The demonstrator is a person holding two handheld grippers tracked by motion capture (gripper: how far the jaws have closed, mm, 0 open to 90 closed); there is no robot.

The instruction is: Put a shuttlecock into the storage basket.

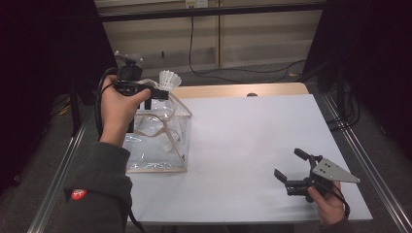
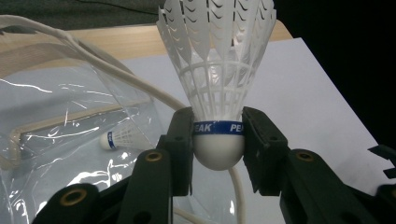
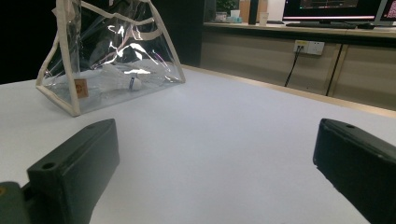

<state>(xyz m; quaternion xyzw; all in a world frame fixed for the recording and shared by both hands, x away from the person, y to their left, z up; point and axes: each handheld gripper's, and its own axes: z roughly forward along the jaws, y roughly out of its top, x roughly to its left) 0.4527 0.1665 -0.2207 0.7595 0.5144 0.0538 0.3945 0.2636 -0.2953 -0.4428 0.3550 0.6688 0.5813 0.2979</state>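
Note:
My left gripper (image 1: 156, 92) (image 2: 218, 149) is shut on a white shuttlecock (image 1: 169, 79) (image 2: 217, 70), clamped at its cork just below the blue band, feathers up. It hangs above the far right corner of a clear plastic bag (image 1: 158, 133) (image 2: 60, 116) (image 3: 112, 51) with cream trim that stands open on the left of the white table (image 1: 243, 141). Another shuttlecock (image 2: 122, 137) (image 3: 120, 78) lies inside the bag. My right gripper (image 1: 291, 167) (image 3: 215, 158) rests open near the table's front right, nothing between its jaws.
A black cable (image 1: 194, 48) runs along the floor behind the table. A wooden strip (image 1: 243, 90) edges the table's far side. Metal rails (image 1: 63, 160) flank both sides. Monitors (image 3: 336, 9) stand on a desk far behind in the right gripper view.

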